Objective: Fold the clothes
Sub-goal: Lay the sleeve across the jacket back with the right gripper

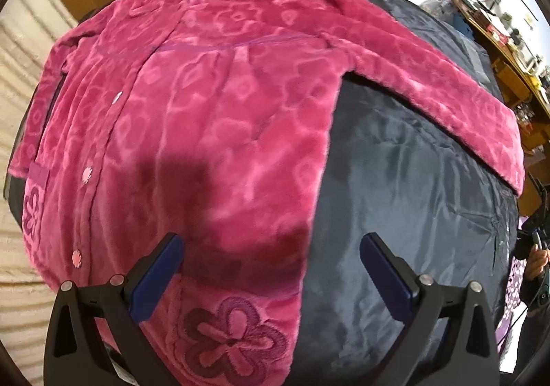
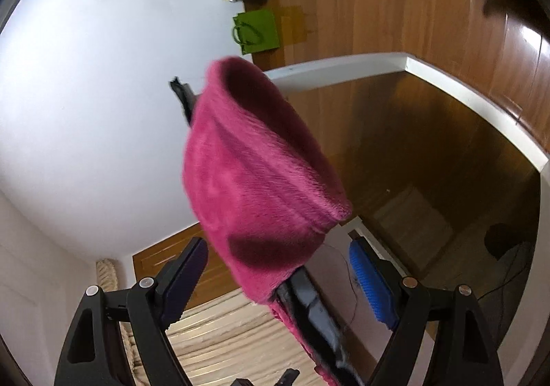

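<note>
A pink fleece robe (image 1: 213, 104) with snap buttons and flower-embroidered pockets lies spread front-up on a dark grey satin cover (image 1: 412, 200). One sleeve (image 1: 447, 100) stretches out to the right. My left gripper (image 1: 271, 265) is open, just above the robe's lower hem by a flower pocket (image 1: 230, 327). In the right wrist view a pink sleeve cuff (image 2: 261, 165) fills the middle, above my right gripper (image 2: 278, 276). That gripper is open, its blue pads (image 2: 369, 279) apart from the cloth.
A beige woven mat (image 1: 20, 117) lies left of the cover. A cluttered wooden desk (image 1: 508, 52) stands at the far right. In the right wrist view there are a white wall (image 2: 103, 110), wooden floor (image 2: 429, 152) and a green bag (image 2: 256, 30).
</note>
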`<state>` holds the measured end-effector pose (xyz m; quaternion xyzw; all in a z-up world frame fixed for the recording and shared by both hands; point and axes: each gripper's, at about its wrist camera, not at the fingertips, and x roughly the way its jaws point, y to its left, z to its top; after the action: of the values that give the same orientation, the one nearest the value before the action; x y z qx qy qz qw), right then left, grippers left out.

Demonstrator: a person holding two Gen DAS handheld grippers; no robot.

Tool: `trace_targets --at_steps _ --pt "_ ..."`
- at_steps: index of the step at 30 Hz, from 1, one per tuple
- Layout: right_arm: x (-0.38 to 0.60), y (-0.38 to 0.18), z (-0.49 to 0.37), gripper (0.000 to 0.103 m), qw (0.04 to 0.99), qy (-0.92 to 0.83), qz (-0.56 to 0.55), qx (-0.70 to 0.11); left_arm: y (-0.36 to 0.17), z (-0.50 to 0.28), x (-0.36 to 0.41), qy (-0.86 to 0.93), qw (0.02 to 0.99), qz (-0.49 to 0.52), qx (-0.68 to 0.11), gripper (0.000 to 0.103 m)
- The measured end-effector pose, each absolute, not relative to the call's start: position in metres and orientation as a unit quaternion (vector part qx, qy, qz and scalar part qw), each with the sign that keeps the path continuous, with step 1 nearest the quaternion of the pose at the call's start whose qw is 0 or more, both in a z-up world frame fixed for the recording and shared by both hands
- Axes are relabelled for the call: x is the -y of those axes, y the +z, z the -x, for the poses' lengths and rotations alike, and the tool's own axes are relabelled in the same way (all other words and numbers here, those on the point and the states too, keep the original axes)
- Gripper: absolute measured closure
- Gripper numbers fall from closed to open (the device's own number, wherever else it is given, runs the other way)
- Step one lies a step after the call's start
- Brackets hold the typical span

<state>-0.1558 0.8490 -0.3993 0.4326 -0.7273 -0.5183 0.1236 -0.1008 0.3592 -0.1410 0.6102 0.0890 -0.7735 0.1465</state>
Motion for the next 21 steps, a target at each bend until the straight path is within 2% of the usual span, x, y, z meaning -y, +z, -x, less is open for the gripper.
trace_targets --at_steps 8,9,10,11,12,17,21 --pt "-0.851 -0.398 0.166 0.017 0.119 -0.541 -0.372 0.745 -0.146 0.090 -0.350 -0.765 0.158 -0.617 -0.096 0.000" --pt "-0.852 -0.396 0.167 0.026 0.115 -0.549 -0.368 0.742 -0.146 0.089 -0.350 -0.764 0.158 -0.618 -0.096 0.000" --pt "-0.855 -0.393 0.167 0.029 0.109 -0.556 -0.367 0.738 -0.147 0.089 -0.350 -0.764 0.157 -0.619 -0.095 0.000" --pt "-0.857 -0.390 0.167 0.046 0.103 -0.564 -0.365 0.734 -0.147 0.089 -0.351 -0.764 0.156 -0.618 -0.095 0.000" --pt "-0.860 -0.387 0.167 0.058 0.100 -0.571 -0.362 0.730 -0.148 0.089 -0.351 -0.765 0.155 -0.618 -0.095 0.000" --pt "-0.871 -0.350 0.171 0.075 0.108 -0.626 -0.361 0.683 -0.149 0.093 -0.349 -0.765 0.155 -0.617 -0.098 0.000" --pt "-0.870 -0.295 0.176 0.080 0.113 -0.693 -0.358 0.616 -0.149 0.098 -0.347 -0.769 0.147 -0.614 -0.097 0.000"
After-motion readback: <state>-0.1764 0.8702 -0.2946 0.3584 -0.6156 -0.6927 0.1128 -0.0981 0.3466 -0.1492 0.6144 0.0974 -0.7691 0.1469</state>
